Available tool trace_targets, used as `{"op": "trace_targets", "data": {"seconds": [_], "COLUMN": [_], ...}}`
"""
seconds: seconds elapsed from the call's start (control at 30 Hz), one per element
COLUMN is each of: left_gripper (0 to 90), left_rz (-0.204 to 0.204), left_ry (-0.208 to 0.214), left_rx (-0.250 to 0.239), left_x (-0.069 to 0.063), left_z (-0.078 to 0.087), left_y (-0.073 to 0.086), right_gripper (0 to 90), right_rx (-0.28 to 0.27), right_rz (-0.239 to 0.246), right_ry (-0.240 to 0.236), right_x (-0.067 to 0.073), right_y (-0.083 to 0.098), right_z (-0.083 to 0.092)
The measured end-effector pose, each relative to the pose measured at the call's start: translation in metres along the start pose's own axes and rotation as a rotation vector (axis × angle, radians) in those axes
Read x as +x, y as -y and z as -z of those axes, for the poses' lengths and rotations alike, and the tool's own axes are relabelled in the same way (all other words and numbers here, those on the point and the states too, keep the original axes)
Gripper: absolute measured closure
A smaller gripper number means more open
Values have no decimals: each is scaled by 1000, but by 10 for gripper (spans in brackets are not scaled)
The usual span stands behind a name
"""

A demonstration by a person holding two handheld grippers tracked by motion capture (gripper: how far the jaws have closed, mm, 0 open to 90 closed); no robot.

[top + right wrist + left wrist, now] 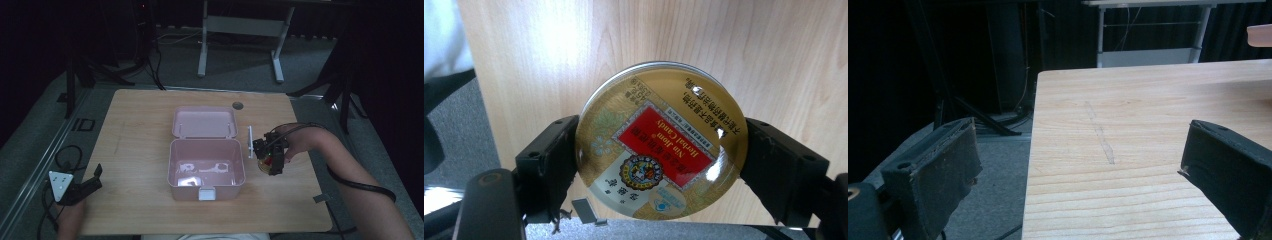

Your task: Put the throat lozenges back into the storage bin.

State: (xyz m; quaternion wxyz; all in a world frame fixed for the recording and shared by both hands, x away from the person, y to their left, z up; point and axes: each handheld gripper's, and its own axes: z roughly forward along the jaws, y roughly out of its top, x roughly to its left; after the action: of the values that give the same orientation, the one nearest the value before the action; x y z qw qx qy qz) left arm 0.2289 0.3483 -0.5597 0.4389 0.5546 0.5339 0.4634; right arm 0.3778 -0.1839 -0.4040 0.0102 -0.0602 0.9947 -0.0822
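A round gold candy tin (661, 140) with a red label sits between the jaws of my right gripper (659, 165), which is shut on its rim. From above, that gripper (271, 156) holds the tin (265, 163) just right of an open pink plastic box (206, 170), whose lid (204, 121) lies flat behind it. My left gripper (82, 187) rests open at the table's front left corner; its jaws (1083, 175) stand wide apart over bare wood with nothing between them.
A thin white stick (249, 142) lies on the wooden table (135, 135) between the box and my right gripper. A round grommet hole (237, 105) sits near the far edge. A desk frame (240, 30) stands on the floor beyond.
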Motion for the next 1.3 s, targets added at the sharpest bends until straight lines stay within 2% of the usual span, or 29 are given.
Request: {"op": "trace_targets", "data": {"seconds": [0.17,0.3,0.5,0.73,1.03,1.3], "left_gripper": [27,28,28,28,28,28], "left_rz": [0,-2,-1,-2,0,-1], "left_ry": [0,0,0,0,4,5], "left_rx": [-2,-1,0,-1,-1,-1], "left_x": [0,0,0,0,0,0], "left_z": [0,0,0,0,0,0], "left_y": [0,0,0,0,0,0], "right_gripper": [200,200,200,200,200,200], "right_rx": [-2,-13,-15,-46,-64,-69], "right_rz": [-6,-42,-57,-35,11,40], "right_ry": [3,-10,-4,1,-10,-15], "right_x": [2,4,6,9,12,12], "right_y": [-8,-17,-31,-52,-82,-102], "right_z": [14,28,40,54,58,49]}}
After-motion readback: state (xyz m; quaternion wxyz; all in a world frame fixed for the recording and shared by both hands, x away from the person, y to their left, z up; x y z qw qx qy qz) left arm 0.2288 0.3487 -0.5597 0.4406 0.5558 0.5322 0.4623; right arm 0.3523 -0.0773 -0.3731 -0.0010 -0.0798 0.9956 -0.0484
